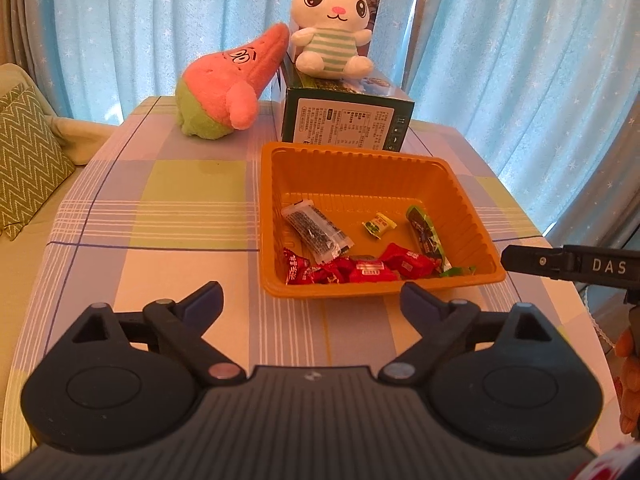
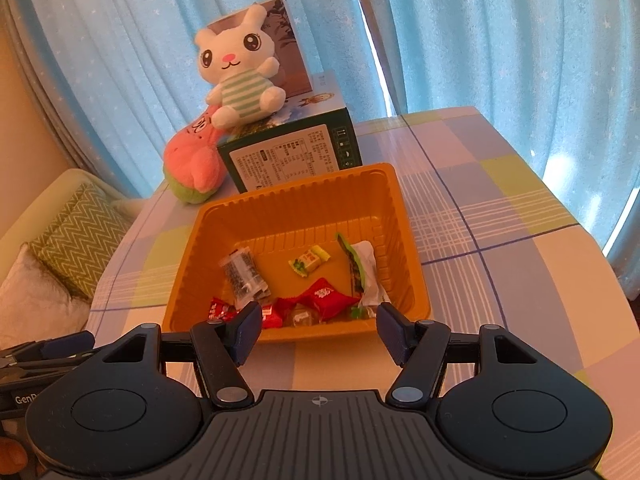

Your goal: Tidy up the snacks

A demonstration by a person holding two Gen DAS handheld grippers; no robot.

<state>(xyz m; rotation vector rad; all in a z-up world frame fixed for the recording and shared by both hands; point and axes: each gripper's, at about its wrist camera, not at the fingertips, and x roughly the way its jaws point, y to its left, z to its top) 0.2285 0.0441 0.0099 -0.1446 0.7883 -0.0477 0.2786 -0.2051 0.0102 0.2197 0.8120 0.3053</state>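
The snacks are lying in the orange tray [image 1: 476,216], which is sitting on the checked tabletop [image 1: 160,240] just in front of a green carton [image 1: 344,120]; none are showing on the cloth outside it. Inside, a clear packet with dark print [image 1: 316,232] is resting toward the left wall; a small yellow-green candy [image 1: 378,225] is lying alone near the middle; a long green wrapper [image 1: 424,236] is leaning along the right wall; a cluster of red wrapped candies [image 1: 360,268] is crowding the near edge, some overlapping, so their count is hard to settle.

These pieces are looking light and crinkly; the film wrappers will likely be slipping under smooth pads, so pinching across the fat middle of a candy, not its twisted ends, seems the safer hold; the tray itself appears thin, ribbed plastic, likely flexing if taken by one rim.

The left hand-held gripper [image 1: 310,300] is hanging before the tray's near rim with its jaws spread very wide and nothing between them; the right hand-held gripper [image 2: 318,326] is hovering at the near rim, jaws parted about halfway, also gripping nothing.

A white bunny plush [image 1: 332,24] is sitting on the carton; a pink star plush [image 1: 228,84] is leaning beside it.
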